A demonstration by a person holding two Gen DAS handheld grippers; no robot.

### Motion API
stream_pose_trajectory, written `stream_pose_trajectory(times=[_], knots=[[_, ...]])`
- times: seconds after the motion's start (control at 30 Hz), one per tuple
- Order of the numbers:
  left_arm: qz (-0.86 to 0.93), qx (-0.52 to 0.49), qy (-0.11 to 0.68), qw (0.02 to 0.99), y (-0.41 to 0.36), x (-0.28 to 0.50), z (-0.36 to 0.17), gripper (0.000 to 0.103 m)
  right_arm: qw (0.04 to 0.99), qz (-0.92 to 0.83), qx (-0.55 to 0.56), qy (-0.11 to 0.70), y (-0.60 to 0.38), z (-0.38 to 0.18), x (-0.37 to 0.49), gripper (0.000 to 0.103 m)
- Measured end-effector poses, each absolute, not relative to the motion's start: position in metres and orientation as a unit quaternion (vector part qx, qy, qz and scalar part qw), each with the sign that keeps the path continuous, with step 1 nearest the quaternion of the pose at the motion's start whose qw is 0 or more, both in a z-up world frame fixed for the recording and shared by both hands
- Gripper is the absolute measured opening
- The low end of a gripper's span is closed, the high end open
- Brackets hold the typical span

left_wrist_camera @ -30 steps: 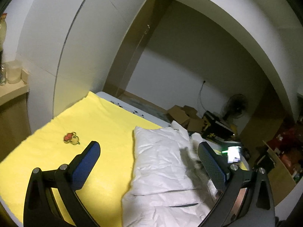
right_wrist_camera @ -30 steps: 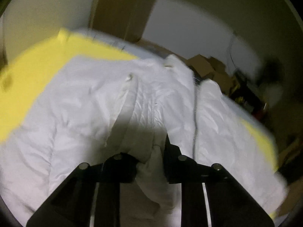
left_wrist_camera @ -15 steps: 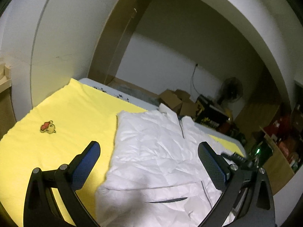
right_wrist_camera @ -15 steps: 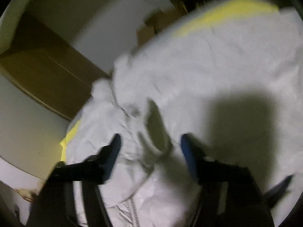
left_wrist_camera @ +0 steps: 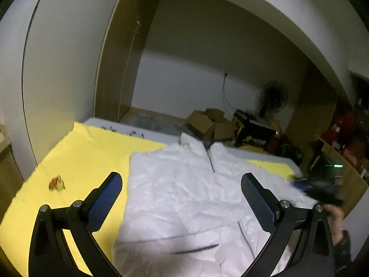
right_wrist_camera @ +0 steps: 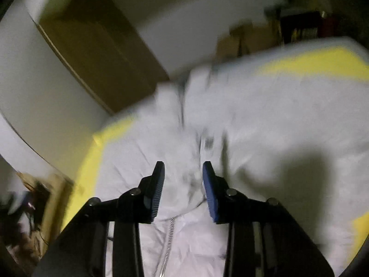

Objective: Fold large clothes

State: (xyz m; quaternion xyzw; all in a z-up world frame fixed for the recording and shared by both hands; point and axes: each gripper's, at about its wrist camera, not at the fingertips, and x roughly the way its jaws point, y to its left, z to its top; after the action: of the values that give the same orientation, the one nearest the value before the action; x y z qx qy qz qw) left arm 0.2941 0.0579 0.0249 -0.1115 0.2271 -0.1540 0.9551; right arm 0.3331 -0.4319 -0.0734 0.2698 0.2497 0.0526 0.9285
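Left wrist view shows the white padded jacket [left_wrist_camera: 184,196] lying front-up on a yellow sheet [left_wrist_camera: 92,157], collar at twelve o'clock. It looks light, puffy and slippery; I'd pinch a hem or a side edge. The left gripper [left_wrist_camera: 182,198] gapes wide above it, empty. The right gripper [right_wrist_camera: 183,180] has just been narrowing, half open, with nothing pinched. Cardboard boxes [left_wrist_camera: 207,124] and a fan [left_wrist_camera: 274,97] stand beyond, well clear.

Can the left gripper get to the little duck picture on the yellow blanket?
Probably yes. The left gripper hangs open above the bed, and the duck picture lies on bare yellow blanket just past its left-hand side. The white jacket doesn't cover it, and nothing stands between.
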Motion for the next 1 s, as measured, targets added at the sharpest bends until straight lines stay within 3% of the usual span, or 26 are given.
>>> stream_pose_trajectory(times=[0.07, 0.1, 0.3, 0.5, 0.67, 0.83, 1.0], knots=[[-0.159, -0.112, 0.209, 0.958, 0.062, 0.292, 0.040, 0.103, 0.936, 0.051, 0.295, 0.184, -0.461, -0.038, 0.284, 0.076], [-0.160, -0.111, 0.202, 0.960, 0.063, 0.291, 0.045, 0.103, 0.942, 0.053, 0.297, 0.150, -0.471, -0.022, 0.257, 0.080], [-0.180, -0.120, 0.179, 0.960, 0.056, 0.293, 0.071, 0.103, 0.962, -0.021, 0.268, 0.051, -0.524, 0.032, 0.138, 0.080], [-0.251, -0.095, 0.276, 0.923, -0.035, 0.342, 0.031, 0.103, 0.938, -0.195, 0.265, 0.107, -0.584, 0.010, 0.092, 0.083], [-0.323, -0.092, 0.378, 0.863, -0.162, 0.386, -0.041, 0.103, 0.908, -0.207, 0.328, 0.157, -0.627, -0.050, 0.099, 0.083], [-0.366, -0.105, 0.432, 0.818, -0.270, 0.420, -0.092, 0.103, 0.884, -0.212, 0.369, 0.195, -0.662, -0.100, 0.111, 0.083], [-0.373, -0.122, 0.451, 0.802, -0.332, 0.446, -0.123, 0.103, 0.856, -0.235, 0.398, 0.230, -0.687, -0.122, 0.114, 0.070]])
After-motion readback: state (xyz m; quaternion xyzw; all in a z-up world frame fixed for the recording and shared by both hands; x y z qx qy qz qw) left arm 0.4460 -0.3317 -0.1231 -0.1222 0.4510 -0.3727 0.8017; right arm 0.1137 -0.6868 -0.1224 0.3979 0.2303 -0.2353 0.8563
